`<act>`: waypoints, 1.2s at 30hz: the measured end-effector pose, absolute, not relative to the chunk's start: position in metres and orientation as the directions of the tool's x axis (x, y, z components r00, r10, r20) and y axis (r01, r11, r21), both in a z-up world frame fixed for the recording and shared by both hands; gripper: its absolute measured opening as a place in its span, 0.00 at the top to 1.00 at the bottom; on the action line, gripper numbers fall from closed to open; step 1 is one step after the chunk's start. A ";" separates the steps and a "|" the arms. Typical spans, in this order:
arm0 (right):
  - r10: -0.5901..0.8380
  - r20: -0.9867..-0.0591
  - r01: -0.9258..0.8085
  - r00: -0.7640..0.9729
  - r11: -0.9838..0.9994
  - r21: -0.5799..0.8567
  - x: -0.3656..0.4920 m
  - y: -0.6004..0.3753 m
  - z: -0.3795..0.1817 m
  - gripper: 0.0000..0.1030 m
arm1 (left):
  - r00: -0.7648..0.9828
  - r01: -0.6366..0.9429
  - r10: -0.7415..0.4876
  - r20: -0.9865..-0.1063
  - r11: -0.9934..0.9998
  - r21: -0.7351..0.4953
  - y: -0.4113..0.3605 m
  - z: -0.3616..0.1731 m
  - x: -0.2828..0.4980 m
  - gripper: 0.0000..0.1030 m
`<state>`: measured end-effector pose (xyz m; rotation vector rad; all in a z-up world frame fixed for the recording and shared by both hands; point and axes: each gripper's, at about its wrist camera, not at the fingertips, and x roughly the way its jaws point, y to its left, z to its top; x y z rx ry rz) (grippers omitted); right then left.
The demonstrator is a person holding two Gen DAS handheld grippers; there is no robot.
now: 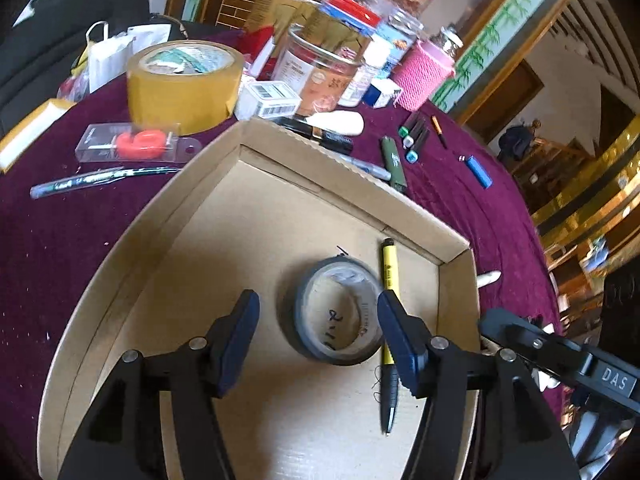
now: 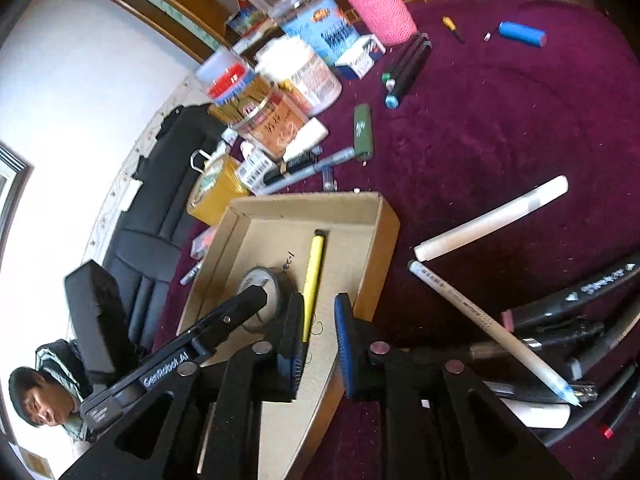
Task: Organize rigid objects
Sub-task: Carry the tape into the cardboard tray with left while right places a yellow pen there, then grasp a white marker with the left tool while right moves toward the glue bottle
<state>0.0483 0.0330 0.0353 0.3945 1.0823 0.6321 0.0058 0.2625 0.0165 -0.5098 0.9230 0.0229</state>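
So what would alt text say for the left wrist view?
An open black claw hovers over a shallow cardboard box holding a grey tape roll and a yellow pen, on a cluttered purple tablecloth.

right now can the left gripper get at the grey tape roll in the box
Probably yes: the left gripper is open with the grey tape roll lying flat between its fingers in the cardboard box; only the yellow pen lies close beside it.

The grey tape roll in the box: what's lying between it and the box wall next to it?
A yellow pen lies between the grey tape roll and the cardboard box wall. Both wrist views show it.
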 end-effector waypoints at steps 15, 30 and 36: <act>0.545 -0.652 -0.206 0.527 0.826 0.524 -0.015 -0.072 0.047 0.42 | 0.588 -0.250 -0.132 -0.798 0.908 -0.335 0.243 0.018 0.013 0.36; 0.155 -0.422 -0.069 0.893 0.974 0.214 -0.068 -0.148 0.105 0.00 | 0.842 -0.147 0.123 -0.525 0.989 -0.004 0.133 0.123 -0.073 0.10; 0.064 -0.452 0.040 0.890 0.976 0.215 -0.025 -0.188 0.091 0.01 | 0.858 -0.127 0.124 -0.498 0.992 0.028 0.095 0.130 -0.098 0.05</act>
